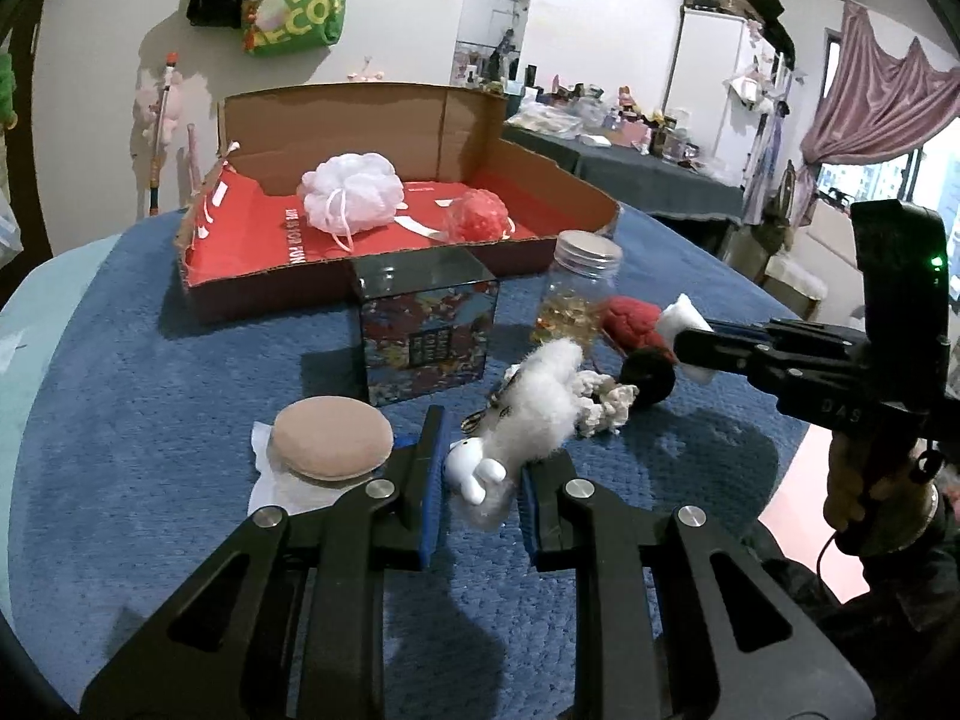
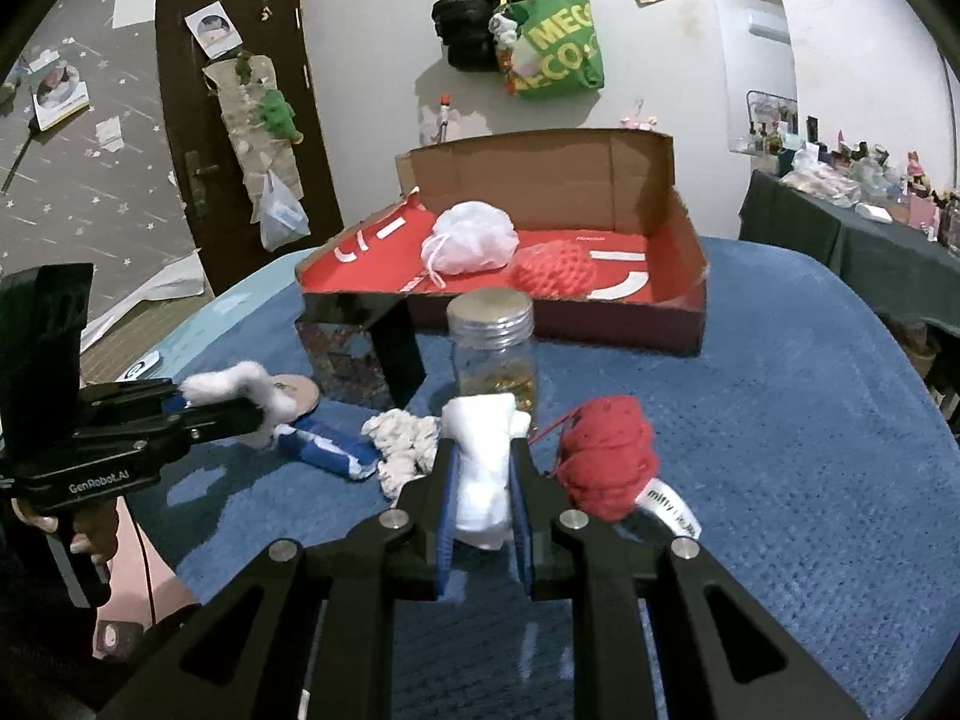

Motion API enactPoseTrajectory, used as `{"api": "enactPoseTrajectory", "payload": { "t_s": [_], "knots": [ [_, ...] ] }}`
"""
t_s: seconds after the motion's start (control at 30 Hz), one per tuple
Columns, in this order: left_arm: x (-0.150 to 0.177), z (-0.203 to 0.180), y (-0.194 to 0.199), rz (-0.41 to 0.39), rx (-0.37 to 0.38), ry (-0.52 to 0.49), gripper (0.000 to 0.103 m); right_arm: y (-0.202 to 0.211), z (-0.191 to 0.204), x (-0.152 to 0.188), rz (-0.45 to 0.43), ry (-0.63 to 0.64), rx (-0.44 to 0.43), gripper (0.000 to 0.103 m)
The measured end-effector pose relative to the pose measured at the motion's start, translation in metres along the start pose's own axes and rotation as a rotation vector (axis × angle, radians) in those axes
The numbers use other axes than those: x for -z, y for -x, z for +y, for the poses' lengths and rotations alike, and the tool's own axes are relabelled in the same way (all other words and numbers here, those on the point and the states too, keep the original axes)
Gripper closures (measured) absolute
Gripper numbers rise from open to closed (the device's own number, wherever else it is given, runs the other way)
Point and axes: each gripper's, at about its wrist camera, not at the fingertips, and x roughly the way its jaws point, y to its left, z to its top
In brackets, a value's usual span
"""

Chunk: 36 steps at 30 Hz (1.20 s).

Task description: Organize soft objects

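Between both grippers' fingers (image 1: 429, 462): white plush (image 1: 534, 414) left, white cloth (image 2: 483, 480) right.

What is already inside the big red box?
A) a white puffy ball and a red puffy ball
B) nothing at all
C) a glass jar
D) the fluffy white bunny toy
A: the white puffy ball and the red puffy ball lie on the red floor of the box, while the jar stands outside in front of it and the bunny toy is between the fingers of the left gripper.
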Motion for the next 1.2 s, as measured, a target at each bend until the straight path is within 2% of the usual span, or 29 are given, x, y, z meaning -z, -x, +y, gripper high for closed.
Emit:
{"api": "enactPoseTrajectory", "payload": {
  "t_s": [0.33,0.6,1.0,1.2],
  "knots": [
    [0.001,-0.006,-0.005,0.012,0.023,-0.007,0.084,-0.004,0.005,0.003,0.013,0.002,-0.024,0.085],
    [0.0,-0.002,-0.005,0.011,0.004,0.007,0.084,-0.007,0.004,0.003,0.02,0.007,-0.016,0.085],
    [-0.027,0.058,-0.006,0.094,-0.127,0.015,0.084,-0.014,-0.034,-0.024,0.062,-0.009,0.08,0.085],
    [-0.047,0.083,-0.021,0.133,-0.118,0.001,0.084,-0.03,-0.051,-0.045,0.099,0.017,0.093,0.085]
  ]
}}
